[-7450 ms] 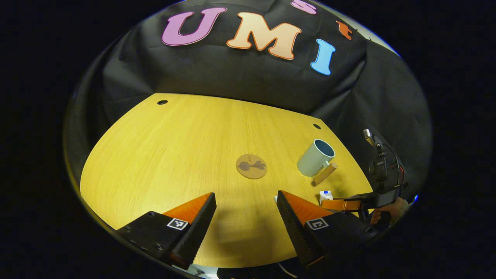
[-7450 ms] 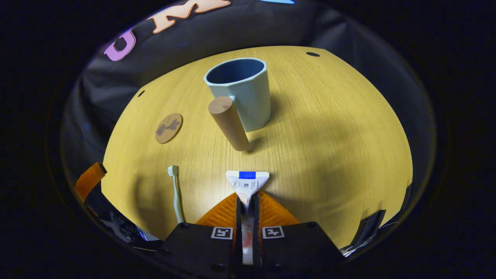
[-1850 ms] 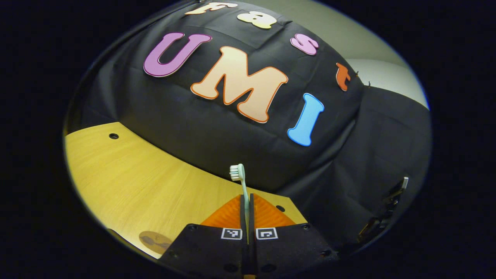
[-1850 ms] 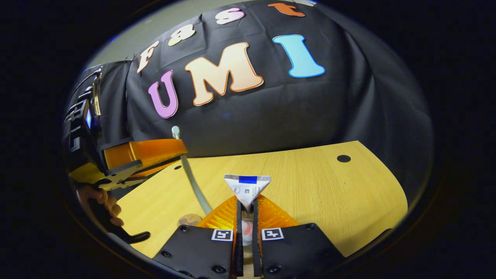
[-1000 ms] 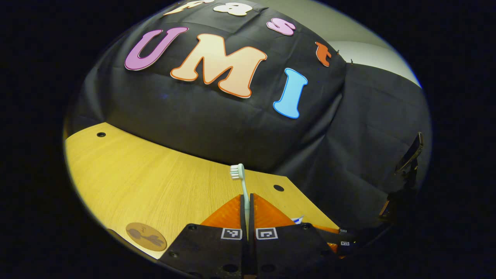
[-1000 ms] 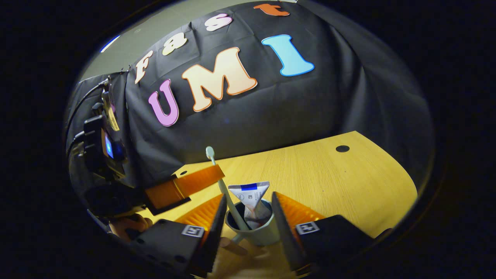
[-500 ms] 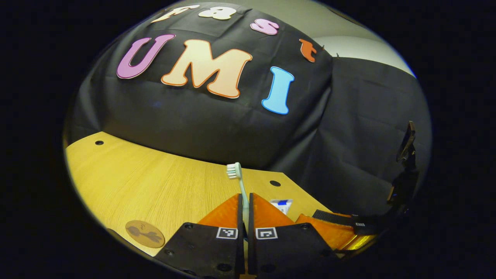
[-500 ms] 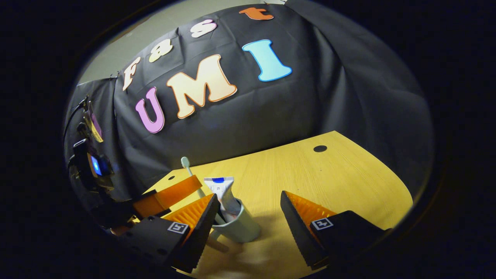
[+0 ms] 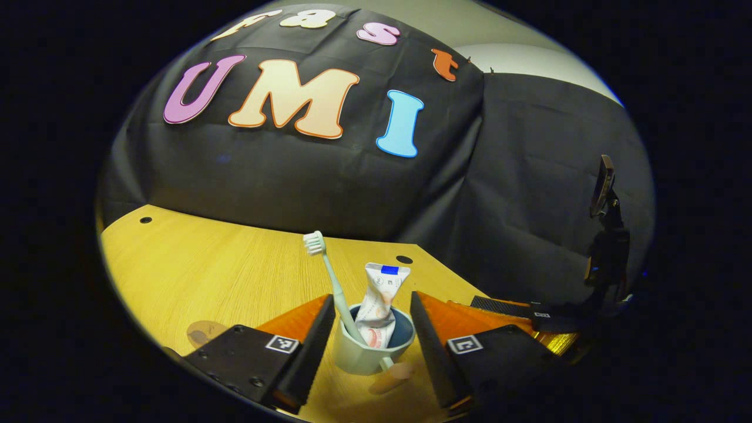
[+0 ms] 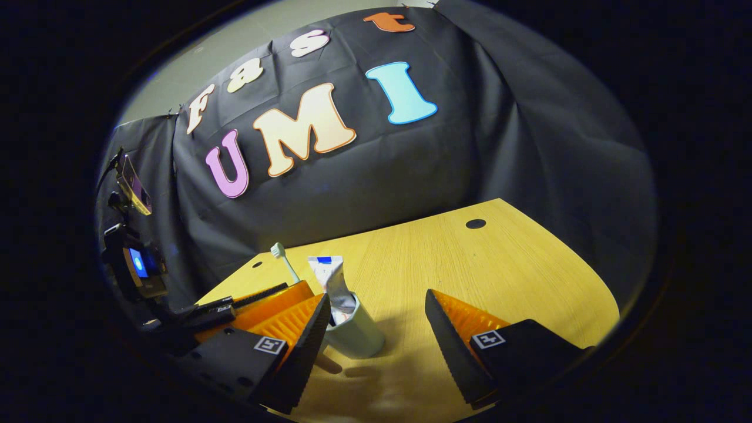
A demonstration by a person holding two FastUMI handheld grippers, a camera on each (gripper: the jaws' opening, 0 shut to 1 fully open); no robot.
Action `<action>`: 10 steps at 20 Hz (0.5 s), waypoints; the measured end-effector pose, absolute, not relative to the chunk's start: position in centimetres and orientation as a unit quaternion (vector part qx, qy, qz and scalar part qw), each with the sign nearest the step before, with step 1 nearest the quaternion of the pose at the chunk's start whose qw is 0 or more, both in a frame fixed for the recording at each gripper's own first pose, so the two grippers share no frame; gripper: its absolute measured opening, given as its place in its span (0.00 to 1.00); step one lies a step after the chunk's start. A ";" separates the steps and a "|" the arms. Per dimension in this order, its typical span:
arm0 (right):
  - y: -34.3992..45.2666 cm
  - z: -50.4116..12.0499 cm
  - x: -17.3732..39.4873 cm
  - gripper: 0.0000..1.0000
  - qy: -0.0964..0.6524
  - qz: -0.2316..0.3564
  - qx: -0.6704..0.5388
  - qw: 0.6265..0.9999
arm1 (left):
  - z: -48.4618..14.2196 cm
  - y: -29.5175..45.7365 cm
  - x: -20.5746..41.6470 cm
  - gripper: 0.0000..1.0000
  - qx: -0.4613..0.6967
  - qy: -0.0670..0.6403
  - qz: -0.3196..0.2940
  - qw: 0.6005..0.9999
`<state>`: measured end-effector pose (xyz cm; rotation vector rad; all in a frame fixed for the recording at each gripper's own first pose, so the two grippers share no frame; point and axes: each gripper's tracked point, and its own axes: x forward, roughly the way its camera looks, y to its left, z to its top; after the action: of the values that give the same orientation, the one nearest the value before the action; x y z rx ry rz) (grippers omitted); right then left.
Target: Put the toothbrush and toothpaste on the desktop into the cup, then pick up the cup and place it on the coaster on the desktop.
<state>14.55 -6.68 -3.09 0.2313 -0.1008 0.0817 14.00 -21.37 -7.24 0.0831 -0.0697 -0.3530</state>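
A: Where the left gripper view looks down its own fingers, what sits between them?

B: The cup (image 9: 371, 354), low in the centre of the frame, standing upright on the desktop (image 9: 223, 270). The left gripper (image 9: 370, 329) is spread wide, one finger on either side of the cup, with a gap showing on each side, so it has hold of nothing.

A: And inside the cup?

B: The toothbrush (image 9: 330, 281) leans to the upper left with its bristle head topmost, and the toothpaste (image 9: 379, 296) stands beside it, crimped end up. The cup's wooden handle (image 9: 395, 376) points toward the bottom of the frame.

A: The coaster?

B: The coaster (image 9: 207, 332) lies at lower left, partly hidden behind the left finger, apart from the cup. At lower right the right gripper (image 9: 517, 311) reaches in from the side.

A: Now the right gripper view.

B: The right gripper (image 10: 376, 329) is also wide open and grips nothing. The cup (image 10: 354, 332) stands left of centre, just beside its left finger; whether they touch I cannot tell. The toothbrush (image 10: 282, 259) and toothpaste (image 10: 330, 281) rise out of it. The left gripper (image 10: 252, 302) comes in from the left edge, its fingers by the cup. The desktop (image 10: 470, 276) spreads to the right.
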 end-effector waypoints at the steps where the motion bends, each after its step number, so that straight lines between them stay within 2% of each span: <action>1: -6.7 -3.1 14.3 0.95 -0.049 0.042 0.116 0.991 | -7.3 -21.0 13.7 0.87 0.041 -0.034 -0.168 0.984; 2: -6.7 -3.1 14.0 0.99 -0.047 0.042 0.117 0.991 | -7.3 -20.6 13.2 0.89 0.040 -0.034 -0.160 0.986; 10: -5.6 -3.8 12.0 0.99 0.022 0.043 0.105 0.993 | -6.3 -13.5 9.7 0.92 0.036 -0.016 -0.073 0.997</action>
<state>12.01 -5.60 -3.81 0.2100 0.0446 0.0856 9.65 -13.47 -6.30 0.0712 -0.0313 -0.1469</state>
